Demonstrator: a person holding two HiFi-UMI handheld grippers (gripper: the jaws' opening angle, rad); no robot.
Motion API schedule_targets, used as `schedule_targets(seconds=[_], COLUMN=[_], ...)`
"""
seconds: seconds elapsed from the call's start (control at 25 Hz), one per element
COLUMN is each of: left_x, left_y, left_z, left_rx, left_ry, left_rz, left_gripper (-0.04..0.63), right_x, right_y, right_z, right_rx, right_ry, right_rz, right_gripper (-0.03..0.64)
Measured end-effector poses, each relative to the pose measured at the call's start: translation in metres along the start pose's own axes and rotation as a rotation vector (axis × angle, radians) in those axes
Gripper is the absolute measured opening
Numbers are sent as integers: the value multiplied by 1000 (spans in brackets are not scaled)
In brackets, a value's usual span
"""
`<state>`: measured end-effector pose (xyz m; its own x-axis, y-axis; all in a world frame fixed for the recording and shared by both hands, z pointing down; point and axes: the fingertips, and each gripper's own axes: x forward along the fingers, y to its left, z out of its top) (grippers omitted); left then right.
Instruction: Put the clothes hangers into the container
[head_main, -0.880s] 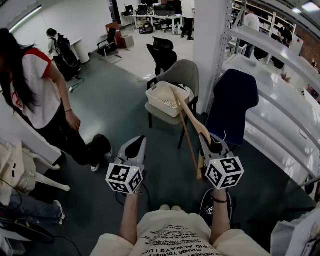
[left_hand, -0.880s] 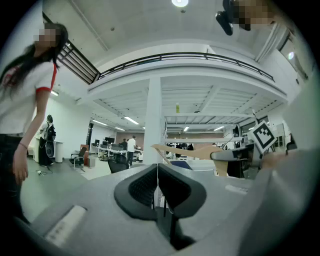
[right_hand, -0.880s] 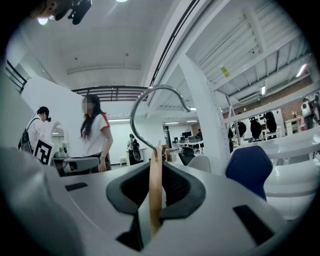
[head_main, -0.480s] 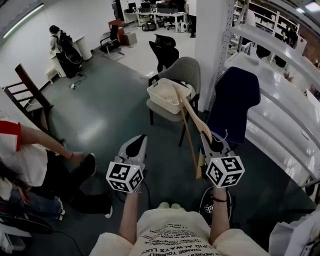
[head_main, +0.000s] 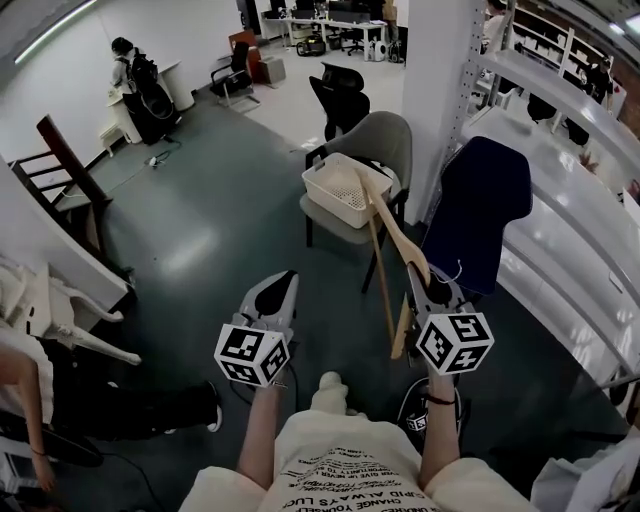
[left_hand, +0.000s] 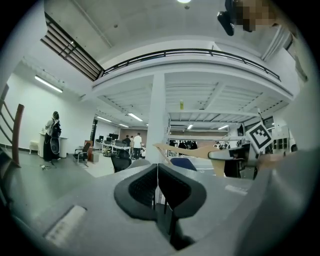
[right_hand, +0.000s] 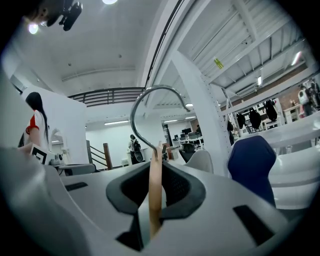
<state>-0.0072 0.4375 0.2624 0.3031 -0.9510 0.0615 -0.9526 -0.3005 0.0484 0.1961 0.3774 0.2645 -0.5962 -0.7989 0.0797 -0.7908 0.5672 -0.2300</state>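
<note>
A wooden clothes hanger (head_main: 388, 242) with a metal hook (right_hand: 150, 107) is clamped in my right gripper (head_main: 428, 288), whose jaws are shut on its wooden body (right_hand: 155, 190). The hanger's far arm points toward a cream perforated basket (head_main: 347, 190) resting on a grey chair (head_main: 385, 150) ahead of me. My left gripper (head_main: 275, 297) hovers to the left at waist height with its jaws shut and nothing between them. In the left gripper view the hanger (left_hand: 187, 150) shows at the right, beside the right gripper's marker cube (left_hand: 261, 135).
A dark blue chair back (head_main: 475, 205) stands right of the basket, next to a white pillar (head_main: 440, 90) and white shelving (head_main: 560, 230). A wooden chair (head_main: 65, 175) and a seated person (head_main: 40, 380) are at the left. Grey floor lies between me and the chair.
The view has shifted slightly; the basket and chair sit a little further right. The standing person at the left has dropped out of sight. Both grippers hold much the same pose.
</note>
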Motion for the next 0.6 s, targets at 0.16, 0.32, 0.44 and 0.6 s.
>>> schedule_targets(seconds=[0.16,0.32,0.44,0.6], left_x=[21,55,86,129], left_y=[11,32,51,83], left_z=[-6,-11,-14,-21], left_rx=[-7,-21,-29,-43], left_ry=[4,10,19,49], left_rz=[-6,-12,-23,-38], left_gripper=[23,23,23,23], right_x=[21,54,86,139], right_y=[-11,-26,-40,-55], right_z=[-1,-3,-3,-3], right_rx=[6,12,51,81], right_ry=[2,13,16,26], right_rz=[0,-7,-12,-14], right_gripper=[55,55,55,55])
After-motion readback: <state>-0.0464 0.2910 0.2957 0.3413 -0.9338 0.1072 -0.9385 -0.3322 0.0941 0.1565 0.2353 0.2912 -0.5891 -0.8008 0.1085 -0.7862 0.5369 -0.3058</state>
